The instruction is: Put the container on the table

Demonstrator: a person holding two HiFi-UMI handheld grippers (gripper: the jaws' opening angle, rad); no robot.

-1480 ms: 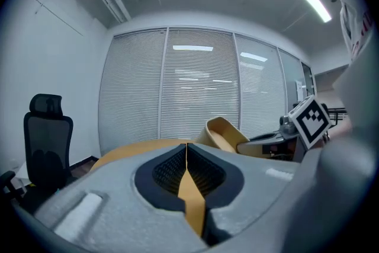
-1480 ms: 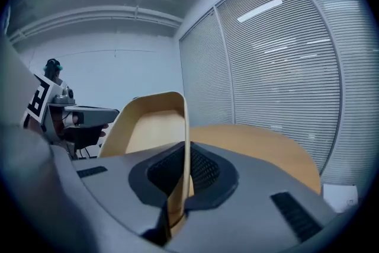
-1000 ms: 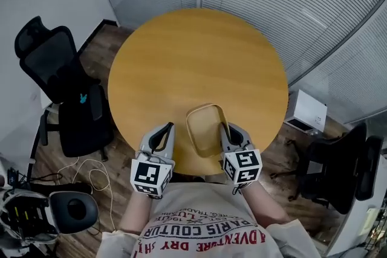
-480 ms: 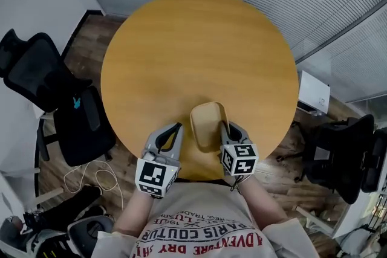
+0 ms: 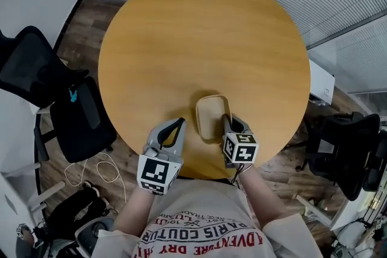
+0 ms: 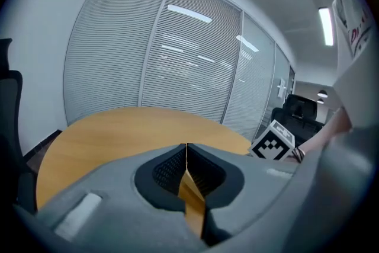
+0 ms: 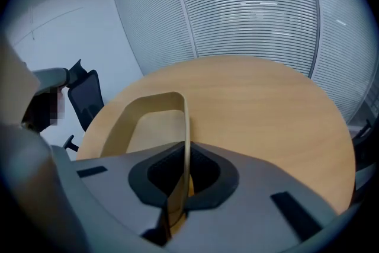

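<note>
A shallow tan container (image 5: 210, 115) with rounded corners lies over the near edge of the round wooden table (image 5: 199, 33). My right gripper (image 5: 228, 124) is shut on its right wall, and in the right gripper view that thin wall (image 7: 185, 127) runs straight between the jaws. I cannot tell whether the container's bottom touches the tabletop (image 7: 266, 103). My left gripper (image 5: 179, 125) hovers just left of the container, apart from it, shut with nothing in it. In the left gripper view its jaws (image 6: 186, 148) meet in a line above the table (image 6: 112, 133).
Black office chairs stand left (image 5: 42, 78) and right (image 5: 344, 148) of the table. A white box (image 5: 321, 83) sits on the floor at the right and loose cables (image 5: 100, 173) at the lower left. Glass walls with blinds run behind the table.
Both grippers have come down and forward toward the table, the right one carrying the container lower over the near edge. The left gripper stays shut beside it.
</note>
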